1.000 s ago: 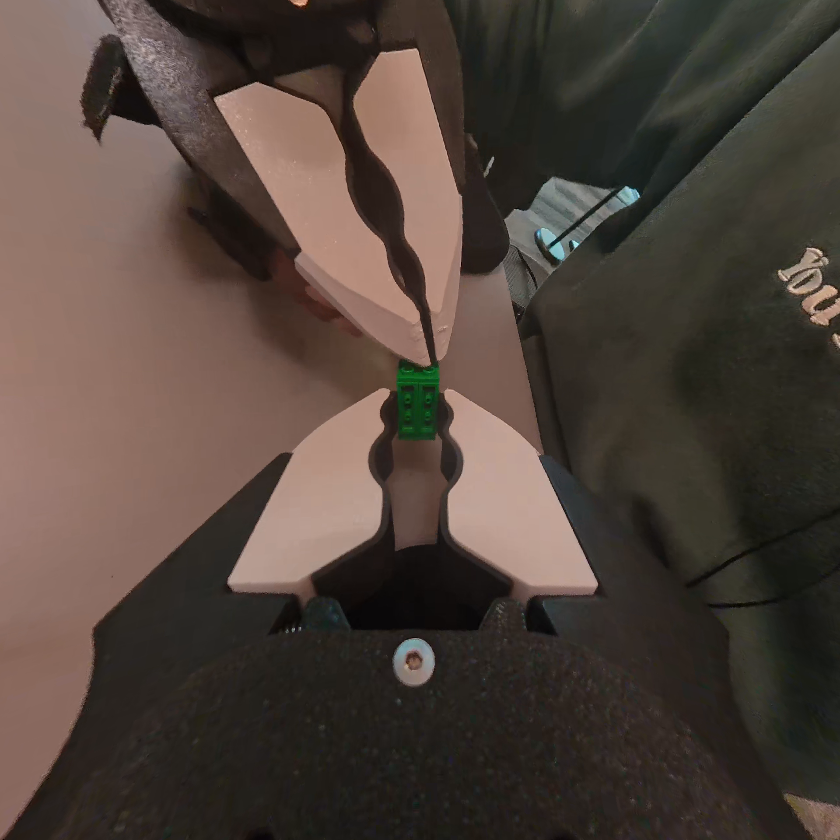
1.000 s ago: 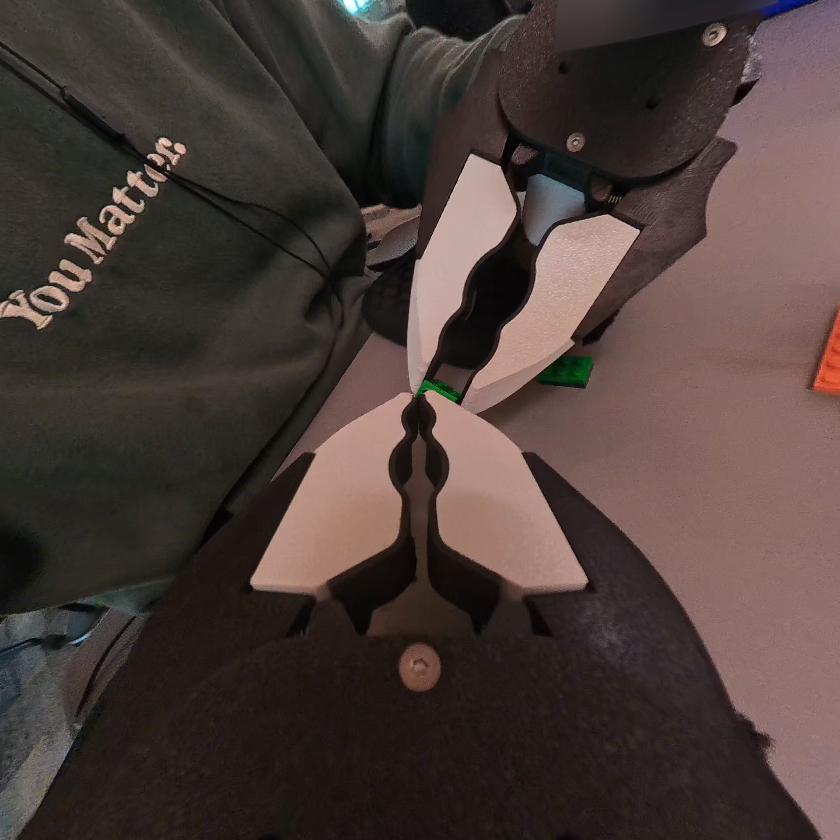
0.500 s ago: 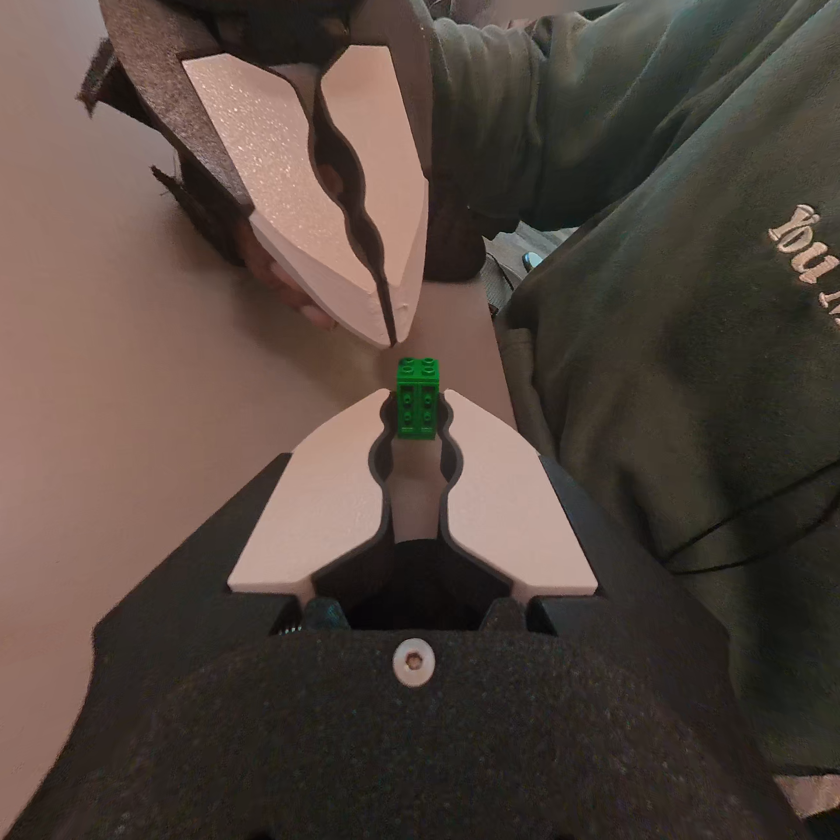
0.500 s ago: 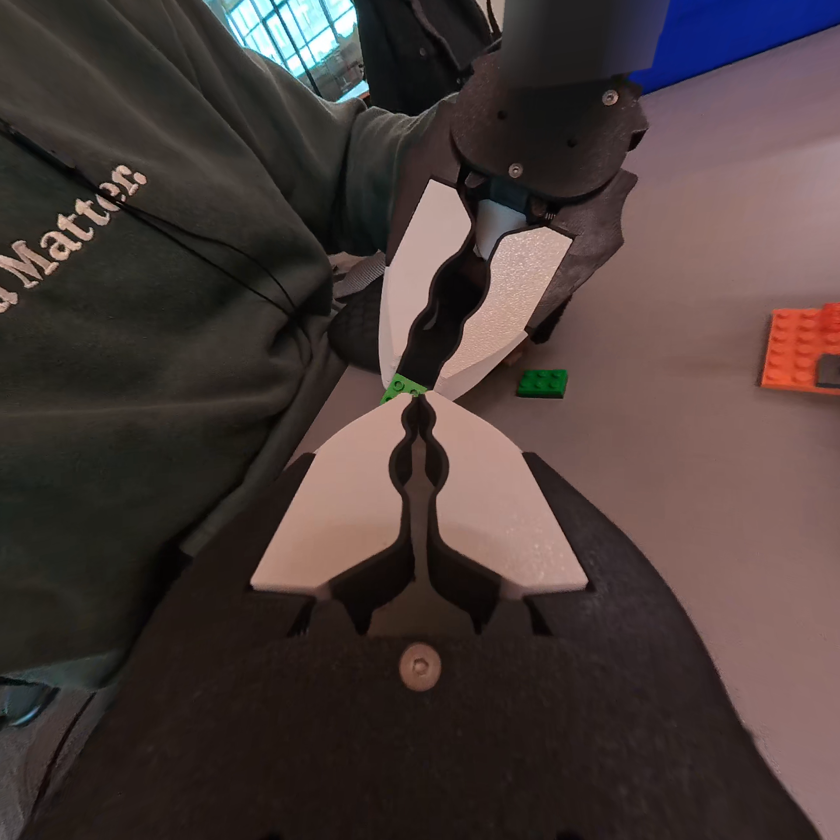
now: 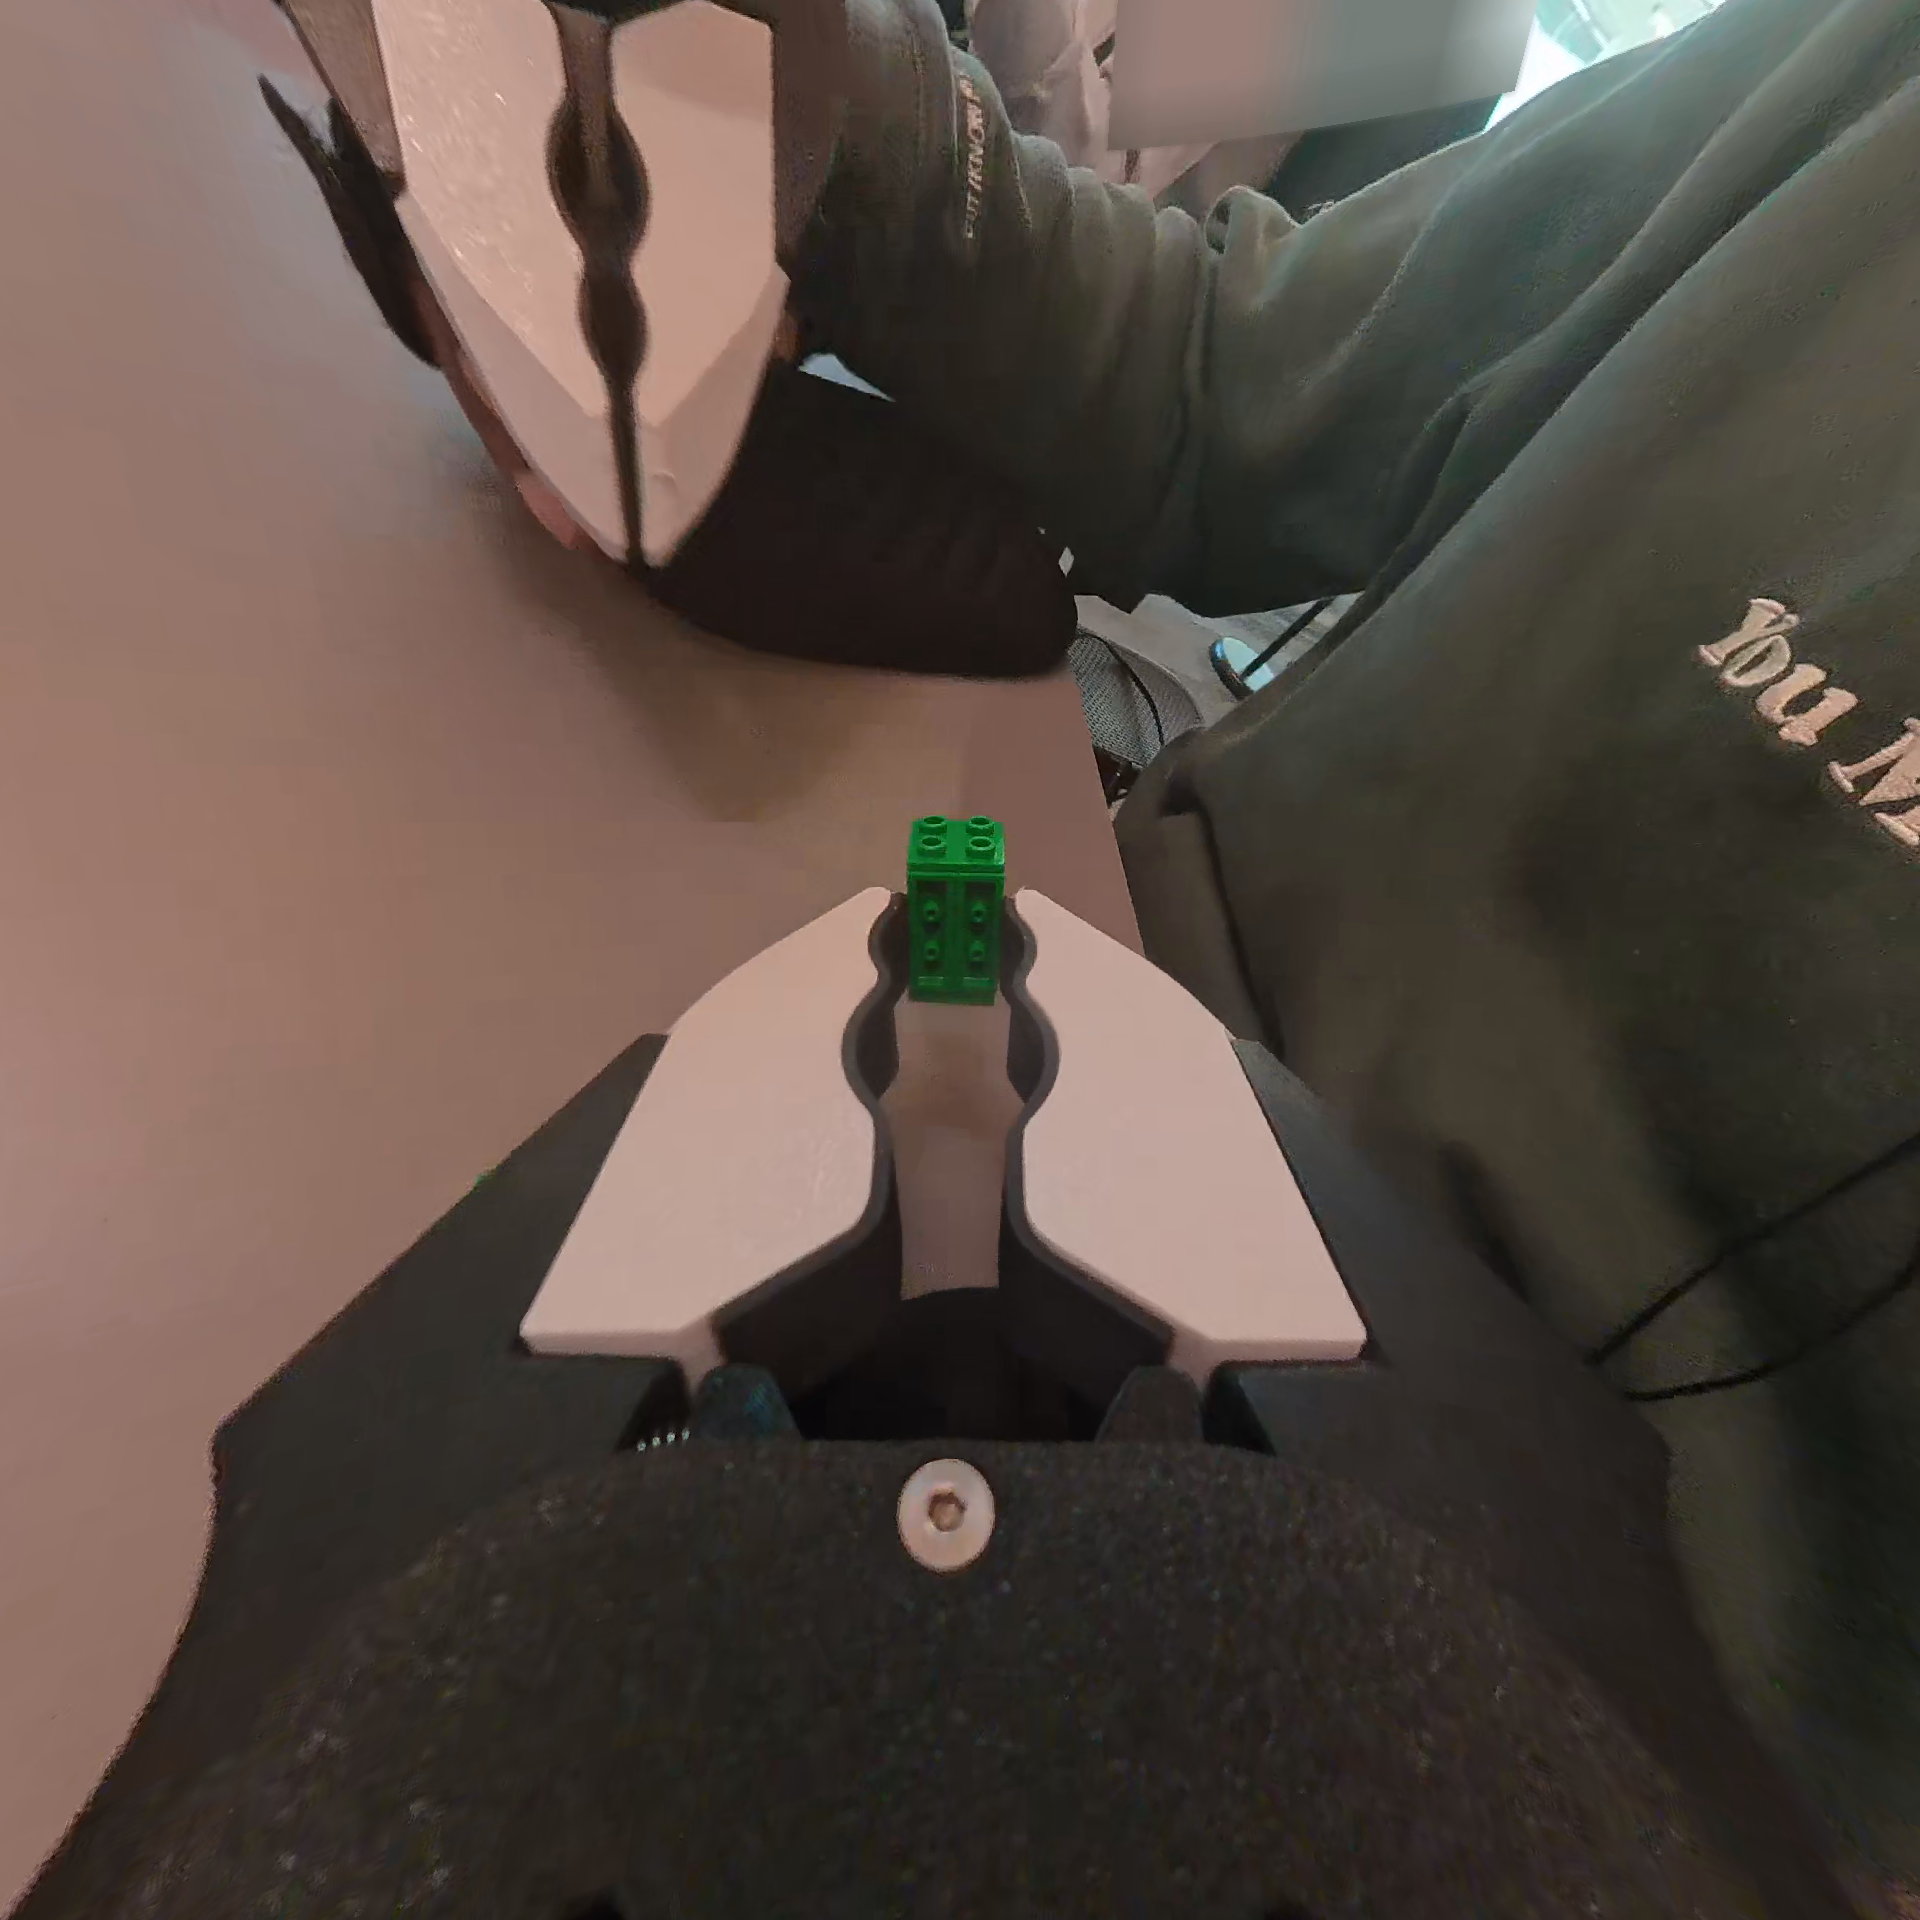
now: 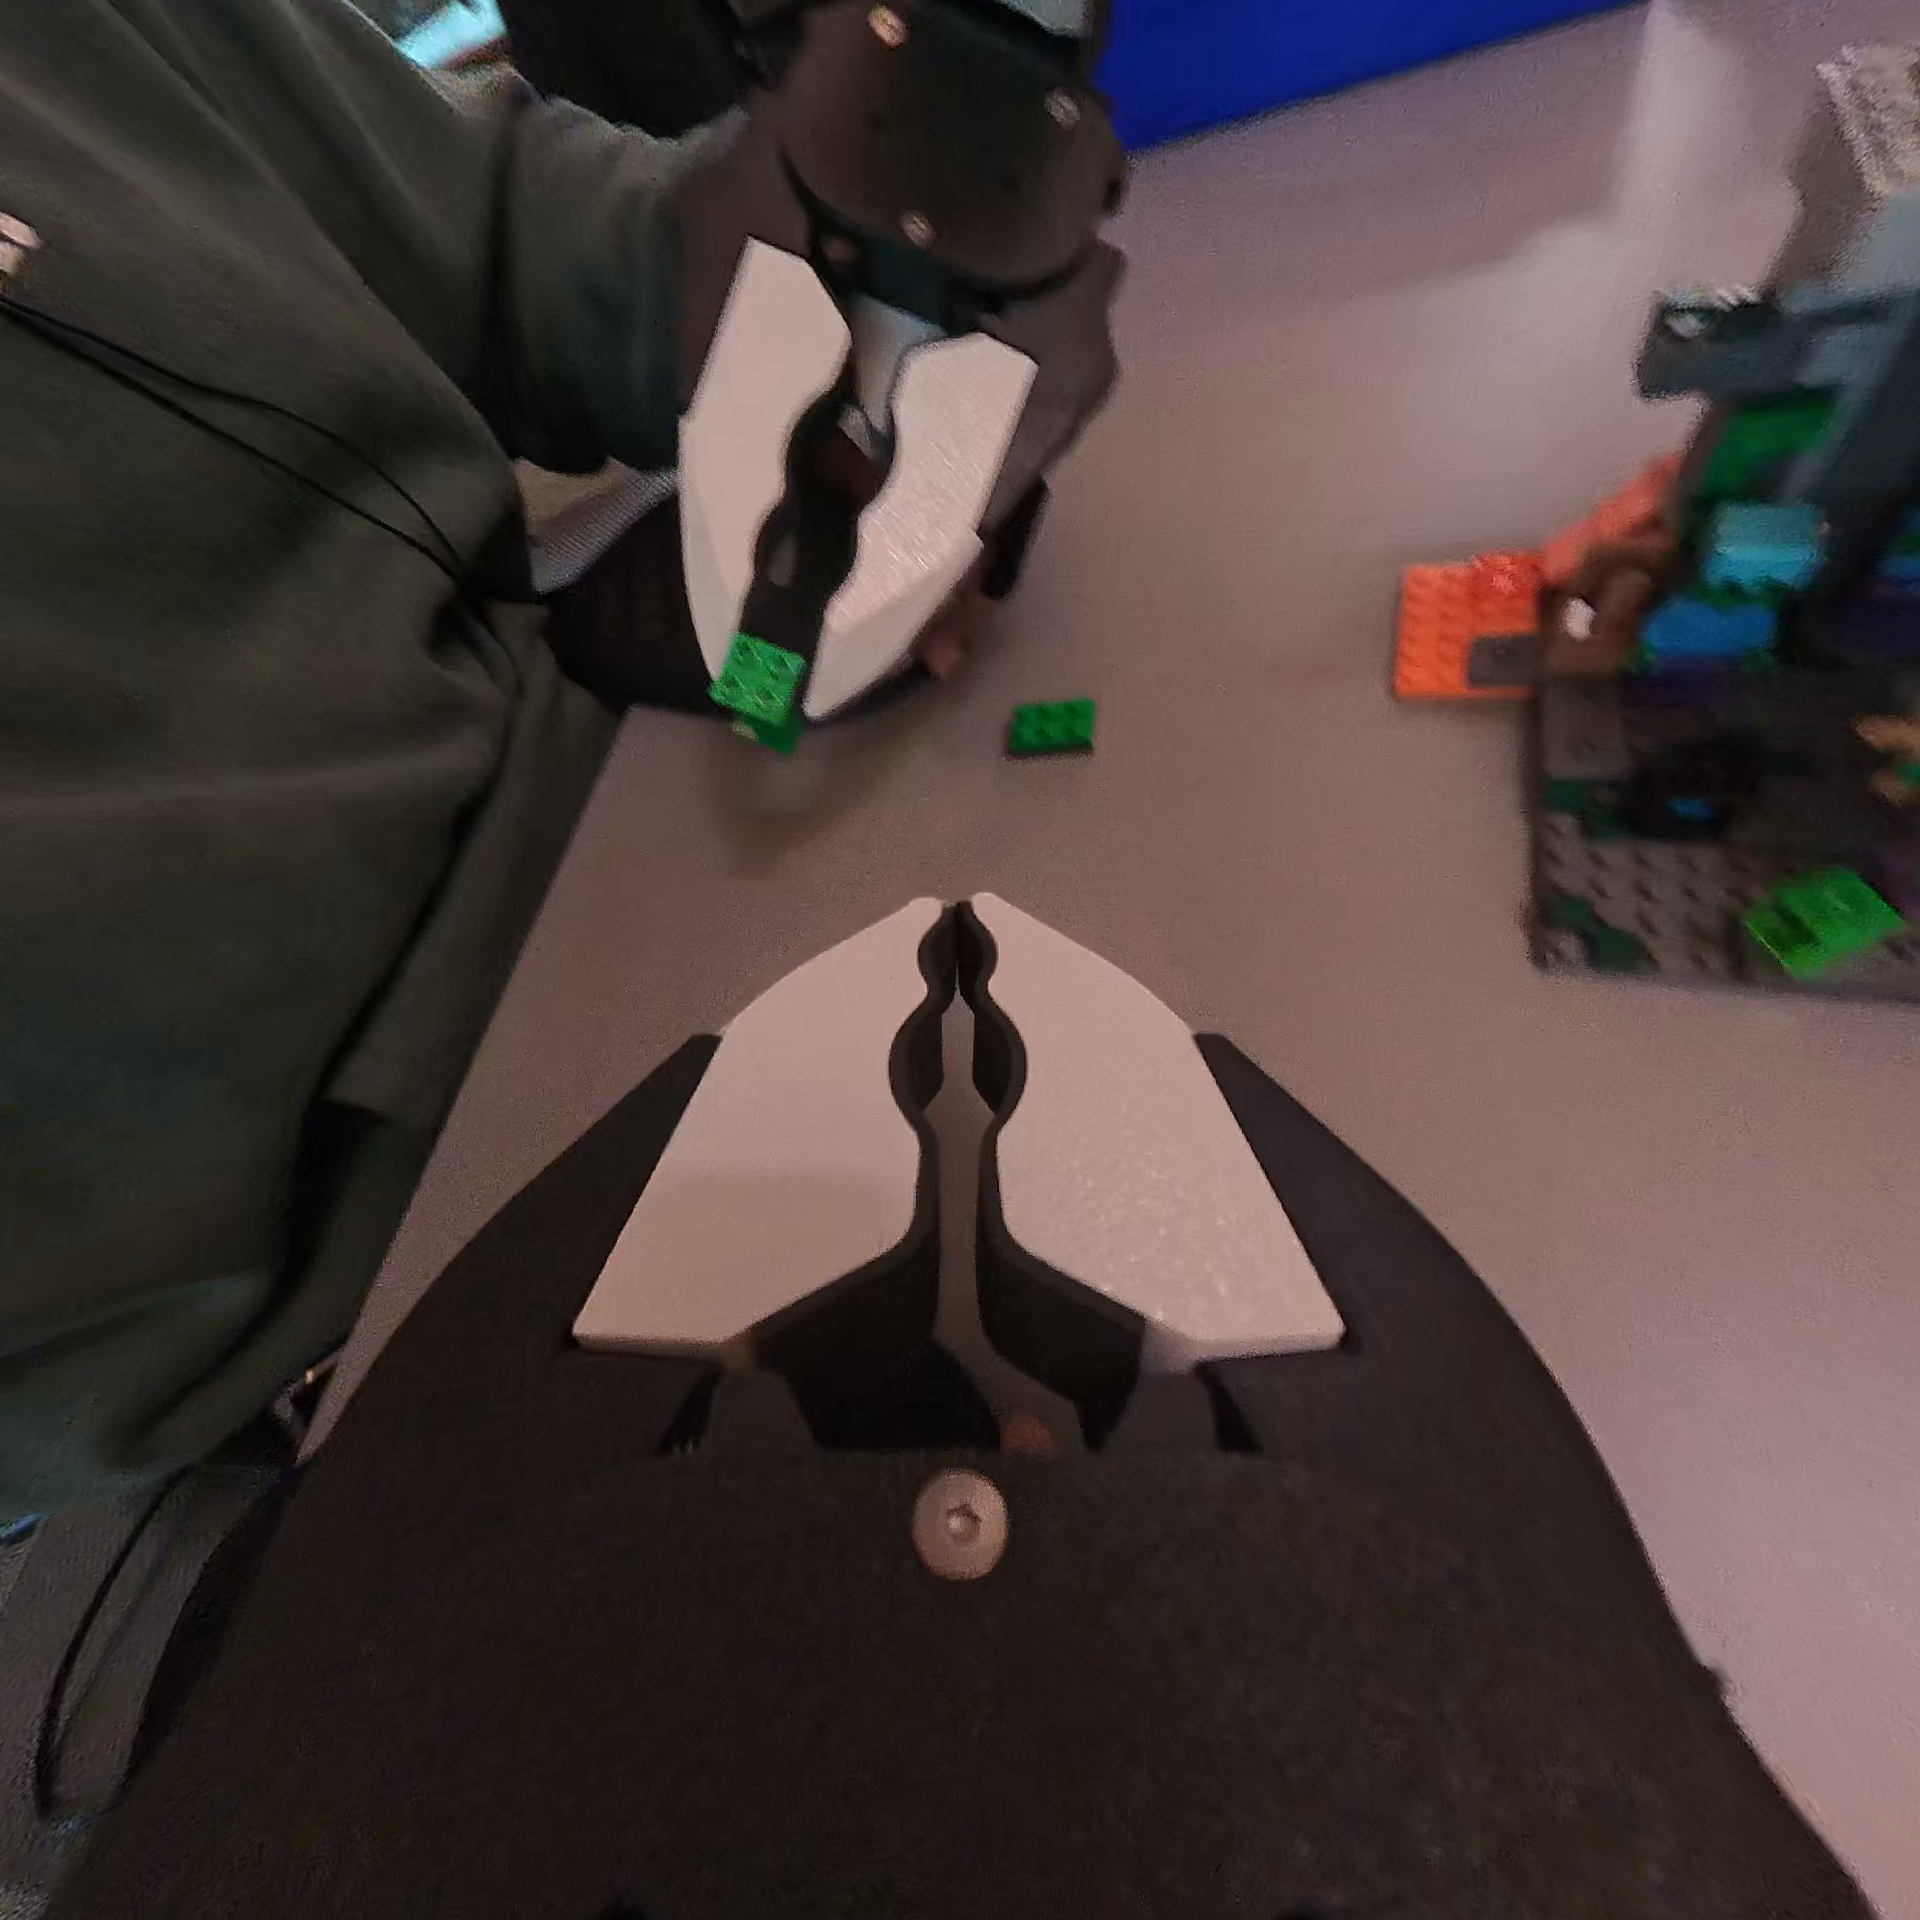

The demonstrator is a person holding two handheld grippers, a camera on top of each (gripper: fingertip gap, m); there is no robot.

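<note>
My left gripper is shut on a small green brick block, whose studded end sticks out past the fingertips. In the right wrist view the left gripper shows at upper left, holding the same green block above the grey table near its edge. My right gripper is shut and empty, well apart from the block. In the left wrist view the right gripper shows at top left, jaws together. A flat green plate lies on the table beside the left gripper.
A person in a dark green sweatshirt fills the side next to the table edge. At the right stands a multicoloured brick build on a grey baseplate, with an orange plate beside it. A blue panel is behind. The gap from one gripper's tips to the other's is roughly 8 cm. The flat green plate is about 8 cm from my left fingertips.
The right gripper let go of the green block's tip and pulled back and away. The left gripper still holds the block. The two grippers are now well apart.
</note>
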